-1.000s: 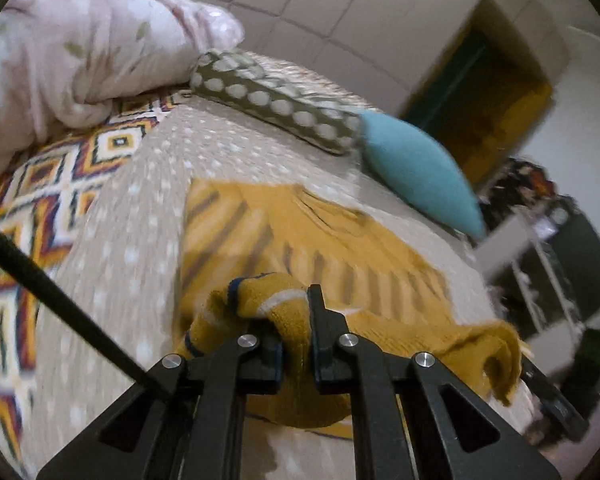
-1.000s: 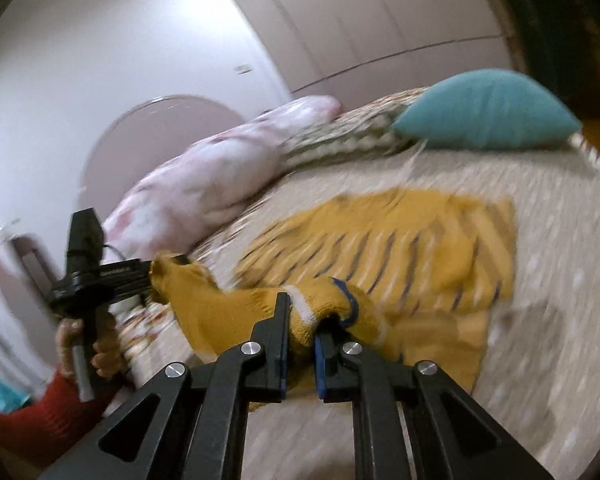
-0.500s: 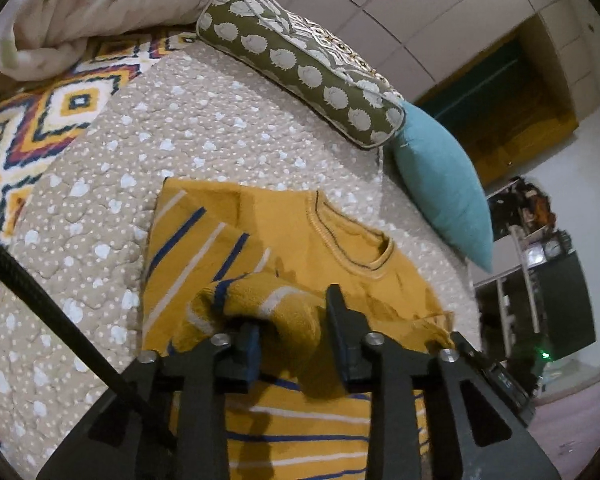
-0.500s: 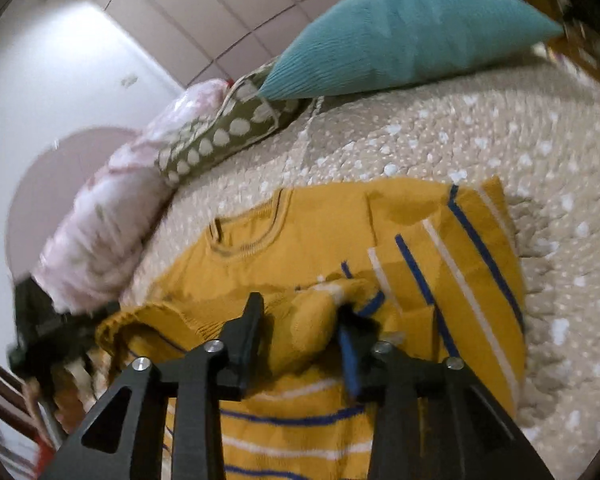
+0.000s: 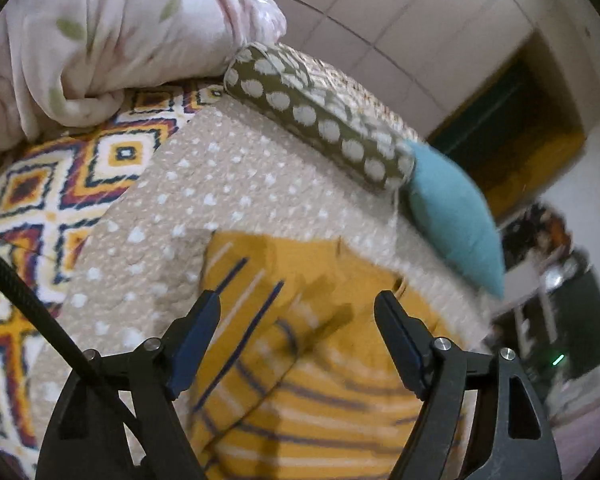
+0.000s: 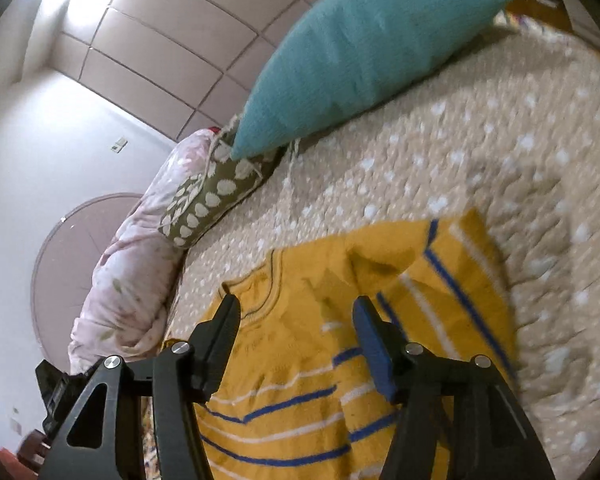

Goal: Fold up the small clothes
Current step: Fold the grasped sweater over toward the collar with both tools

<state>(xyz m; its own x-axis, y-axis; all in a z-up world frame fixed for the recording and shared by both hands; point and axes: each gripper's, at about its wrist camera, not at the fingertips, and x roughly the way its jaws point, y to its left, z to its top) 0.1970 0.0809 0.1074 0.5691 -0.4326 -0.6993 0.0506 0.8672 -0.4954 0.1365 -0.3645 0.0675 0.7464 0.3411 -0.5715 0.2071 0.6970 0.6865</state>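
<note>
The left tool hangs released, jaws spread wide over the yellow striped sweater; the right tool is likewise spread and empty above the same sweater. The sweater lies on the dotted beige bedspread, hem and sleeves apparently turned in, below the teal pillow and spotted bolster. To finish cleanly, I judge each tool should pinch a folded edge and square it evenly. No legible writing shows.

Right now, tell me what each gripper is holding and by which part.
Nothing is held. The left gripper and the right gripper both stand open above the yellow striped sweater, which lies on the dotted bedspread.
</note>
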